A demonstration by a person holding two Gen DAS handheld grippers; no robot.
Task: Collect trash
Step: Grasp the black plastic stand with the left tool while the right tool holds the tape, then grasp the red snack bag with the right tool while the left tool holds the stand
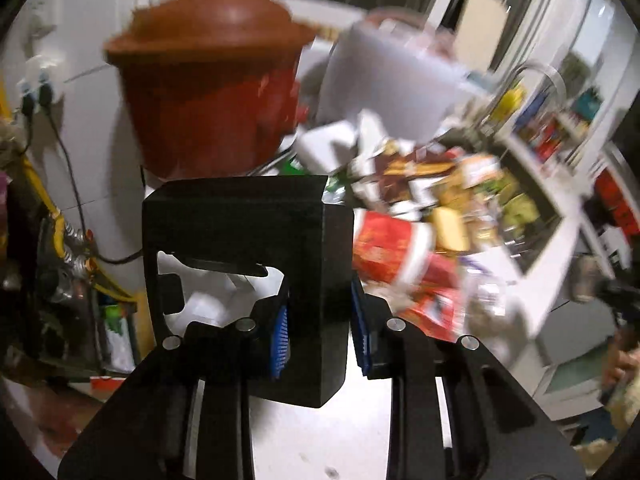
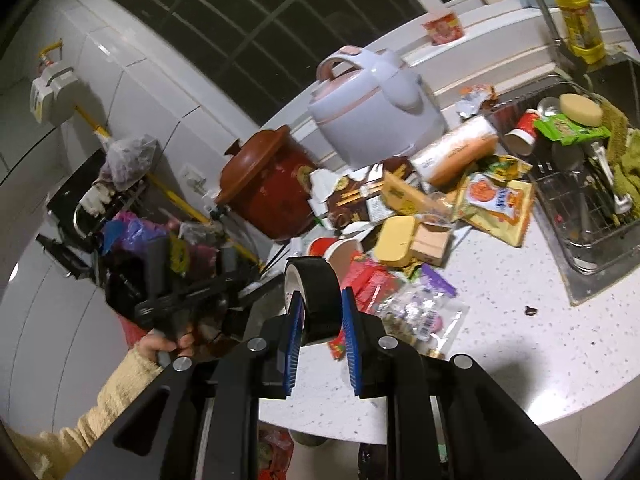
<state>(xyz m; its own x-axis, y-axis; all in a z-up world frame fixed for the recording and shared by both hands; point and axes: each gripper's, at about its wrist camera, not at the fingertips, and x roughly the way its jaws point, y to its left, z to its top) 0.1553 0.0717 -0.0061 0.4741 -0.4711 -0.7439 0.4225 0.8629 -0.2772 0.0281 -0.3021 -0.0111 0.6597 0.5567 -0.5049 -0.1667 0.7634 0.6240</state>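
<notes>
White speckled table (image 2: 520, 344) carried the clutter. From the left, the left tool (image 1: 320, 332) clamped a boxy matte-black block (image 1: 280, 248); the right tool (image 2: 320, 330) clamped a black tape roll (image 2: 314, 296). Crinkled wrappers (image 2: 496, 200) lay heaped between the glazed brown pot (image 2: 268, 192) and the steel sink (image 2: 592, 216).

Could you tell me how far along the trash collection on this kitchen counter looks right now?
Nothing visibly finished yet. In hand: the left gripper is shut on a black block, and the right gripper is shut on a black tape roll. Left: the wrapper pile beside the brown clay pot and the red paper cup by the sink rack.
</notes>
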